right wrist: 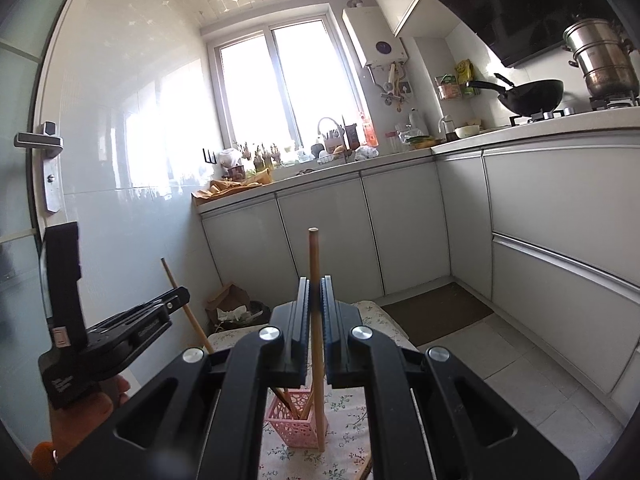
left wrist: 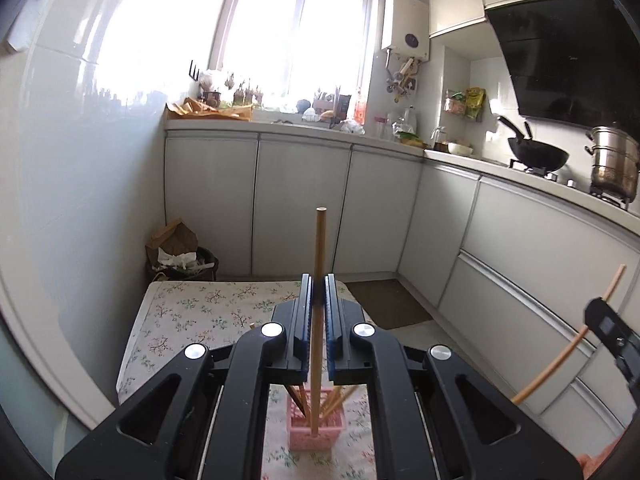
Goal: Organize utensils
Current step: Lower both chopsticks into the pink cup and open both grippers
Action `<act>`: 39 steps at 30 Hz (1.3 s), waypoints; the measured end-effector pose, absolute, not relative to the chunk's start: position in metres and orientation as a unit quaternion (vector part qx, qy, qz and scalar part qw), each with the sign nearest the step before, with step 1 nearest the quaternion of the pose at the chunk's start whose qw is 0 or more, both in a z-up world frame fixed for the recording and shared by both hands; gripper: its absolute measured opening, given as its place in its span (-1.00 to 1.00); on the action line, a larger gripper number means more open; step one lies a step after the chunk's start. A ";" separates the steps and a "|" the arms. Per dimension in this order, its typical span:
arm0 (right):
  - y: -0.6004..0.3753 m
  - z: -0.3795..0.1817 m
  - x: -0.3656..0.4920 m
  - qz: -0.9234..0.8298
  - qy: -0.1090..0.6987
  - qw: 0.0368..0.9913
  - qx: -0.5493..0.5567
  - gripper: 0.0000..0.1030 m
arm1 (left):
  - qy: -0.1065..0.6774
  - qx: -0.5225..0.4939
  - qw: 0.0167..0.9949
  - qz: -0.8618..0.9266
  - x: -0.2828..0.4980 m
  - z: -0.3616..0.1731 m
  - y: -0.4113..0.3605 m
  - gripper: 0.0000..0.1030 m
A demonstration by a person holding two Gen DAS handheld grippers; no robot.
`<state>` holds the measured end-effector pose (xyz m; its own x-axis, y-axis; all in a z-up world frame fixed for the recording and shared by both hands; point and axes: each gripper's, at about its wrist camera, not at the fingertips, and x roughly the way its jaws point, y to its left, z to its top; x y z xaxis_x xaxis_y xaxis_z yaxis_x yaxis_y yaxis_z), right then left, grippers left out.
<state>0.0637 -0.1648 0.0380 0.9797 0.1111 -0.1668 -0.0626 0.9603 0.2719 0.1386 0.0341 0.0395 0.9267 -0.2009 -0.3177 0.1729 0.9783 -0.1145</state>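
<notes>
Left gripper (left wrist: 319, 296): my fingers (left wrist: 304, 312) are clenched on a chopstick (left wrist: 319, 280), which stands nearly upright between them.
Left chopstick: its top rises above my fingers; its lower end reaches down to the basket (left wrist: 316, 432), though I cannot tell whether it is inside or just in front.
Right gripper (right wrist: 315, 300): my fingers (right wrist: 332, 312) are clenched on a second chopstick (right wrist: 316, 320), slightly tilted.
Right chopstick: its lower tip hangs just beside the basket's right near corner, outside it.
Basket: pink, latticed, standing on the table (left wrist: 192, 312) with a floral cloth, near me; several chopsticks (right wrist: 298, 402) lean inside.
Beyond: a mat (right wrist: 436, 312) on the floor to the right of the table, a bin (left wrist: 184, 262) at the table's far left corner, a wok (right wrist: 532, 96) on the stove far right.
</notes>
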 end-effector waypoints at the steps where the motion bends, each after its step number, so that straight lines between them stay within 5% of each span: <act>1: -0.164 0.036 0.068 0.045 0.090 0.986 0.134 -0.89 | 0.168 -0.046 0.980 -0.093 0.148 0.034 0.035 -0.91; 10: -0.153 0.019 0.093 0.044 0.109 0.985 0.127 -0.89 | 0.180 -0.035 0.980 -0.082 0.181 -0.015 0.031 -0.83; 18: -0.133 0.025 0.103 0.064 0.094 0.984 0.136 -0.89 | 0.140 -0.096 0.984 -0.063 0.132 0.009 0.068 -0.05; 32: -0.078 -0.017 0.175 0.057 0.079 0.988 0.115 -0.88 | 0.132 -0.144 0.980 -0.029 0.098 0.011 0.116 0.05; 34: -0.071 -0.026 0.187 0.055 0.093 0.988 0.107 -0.77 | 0.135 -0.148 0.979 -0.025 0.096 0.007 0.121 0.07; 39: -0.076 -0.021 0.171 0.037 0.095 0.990 0.101 -0.10 | 0.141 -0.144 0.979 -0.012 0.090 0.007 0.127 0.21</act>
<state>0.1714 -0.0756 -0.0208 0.9791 0.0926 -0.1810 -0.0543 0.9770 0.2060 0.0896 0.1266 0.0067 0.9600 -0.0639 -0.2727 -0.0170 0.9585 -0.2846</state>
